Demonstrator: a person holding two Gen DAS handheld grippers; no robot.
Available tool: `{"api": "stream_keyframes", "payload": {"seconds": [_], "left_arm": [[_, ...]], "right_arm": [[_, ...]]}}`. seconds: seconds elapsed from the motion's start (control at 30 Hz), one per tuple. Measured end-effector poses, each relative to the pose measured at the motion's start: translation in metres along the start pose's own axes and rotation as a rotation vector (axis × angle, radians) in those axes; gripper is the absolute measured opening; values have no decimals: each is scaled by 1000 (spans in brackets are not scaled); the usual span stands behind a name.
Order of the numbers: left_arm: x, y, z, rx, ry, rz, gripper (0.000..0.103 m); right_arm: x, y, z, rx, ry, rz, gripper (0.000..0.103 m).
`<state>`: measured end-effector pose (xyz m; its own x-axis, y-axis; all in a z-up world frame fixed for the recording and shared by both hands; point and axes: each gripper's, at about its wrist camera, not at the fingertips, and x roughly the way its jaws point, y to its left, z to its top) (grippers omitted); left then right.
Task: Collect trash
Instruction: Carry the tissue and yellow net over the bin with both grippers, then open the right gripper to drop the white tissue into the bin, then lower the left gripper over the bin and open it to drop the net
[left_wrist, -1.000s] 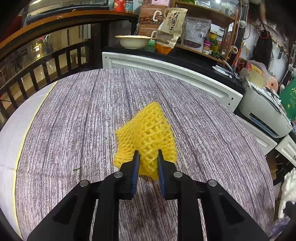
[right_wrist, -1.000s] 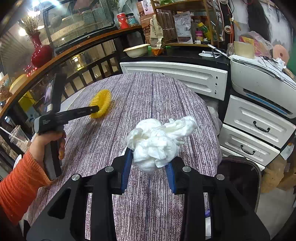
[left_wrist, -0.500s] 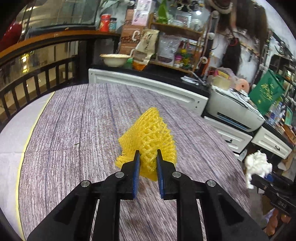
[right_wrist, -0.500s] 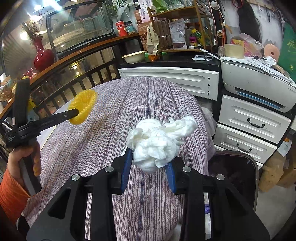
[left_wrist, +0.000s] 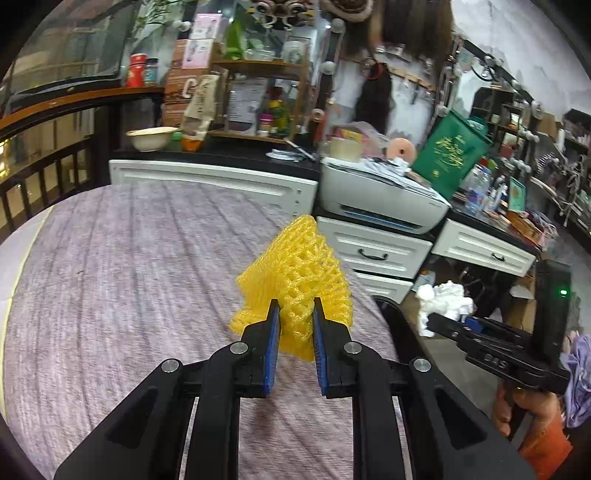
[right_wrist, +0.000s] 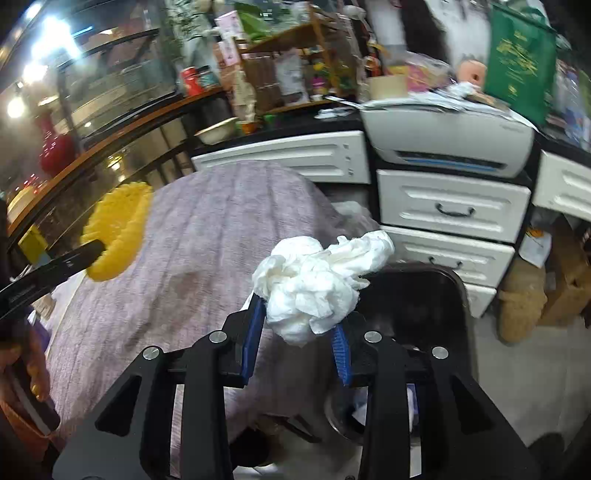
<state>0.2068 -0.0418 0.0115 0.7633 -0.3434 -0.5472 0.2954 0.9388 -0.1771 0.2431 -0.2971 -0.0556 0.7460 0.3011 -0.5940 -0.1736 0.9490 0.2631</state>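
Black bin (right_wrist: 448, 295) below right gripper (right_wrist: 297, 326) clenching white tissue (right_wrist: 317, 284); left gripper (left_wrist: 295, 314) pinching yellow net (left_wrist: 299, 266)

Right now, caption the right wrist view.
Right gripper carries crumpled white tissue toward black bin.

A small, cluttered shop or back office. Packed goods shelves (left_wrist: 258, 96), a printer (left_wrist: 380, 199) on white drawers (right_wrist: 450, 206).
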Motion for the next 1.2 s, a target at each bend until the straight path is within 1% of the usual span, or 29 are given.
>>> {"api": "stream_keyframes", "payload": {"seconds": [0.13, 0.23, 0.43, 0.47, 0.5, 0.53, 0.6, 0.7, 0.83, 1.03, 1.2], "left_arm": [[4, -25, 0, 22, 2, -57, 17], [9, -41, 0, 29, 4, -90, 17], [21, -73, -7, 50, 27, -139, 17], [24, -79, -8, 55, 35, -148, 17], [27, -84, -9, 60, 42, -156, 17], [29, -89, -11, 65, 48, -163, 17], [34, -98, -15, 75, 60, -175, 17], [42, -109, -21, 90, 83, -188, 17], [54, -120, -28, 107, 115, -202, 17], [74, -138, -39, 133, 170, -221, 17], [101, -157, -55, 172, 256, -237, 17]], "right_arm": [[2, -33, -11, 64, 26, -57, 34], [12, -53, -18, 96, 56, -101, 34], [58, -84, -39, 149, 154, -157, 35], [64, -87, -42, 155, 164, -165, 40], [72, -91, -45, 163, 179, -178, 47], [77, -94, -47, 167, 192, -185, 50], [86, -100, -54, 194, 221, -212, 68], [83, -105, -62, 225, 217, -201, 73], [67, -111, -68, 210, 195, -244, 74], [42, -133, -74, 243, 165, -292, 75], [20, -153, -77, 295, 140, -320, 75]]}}
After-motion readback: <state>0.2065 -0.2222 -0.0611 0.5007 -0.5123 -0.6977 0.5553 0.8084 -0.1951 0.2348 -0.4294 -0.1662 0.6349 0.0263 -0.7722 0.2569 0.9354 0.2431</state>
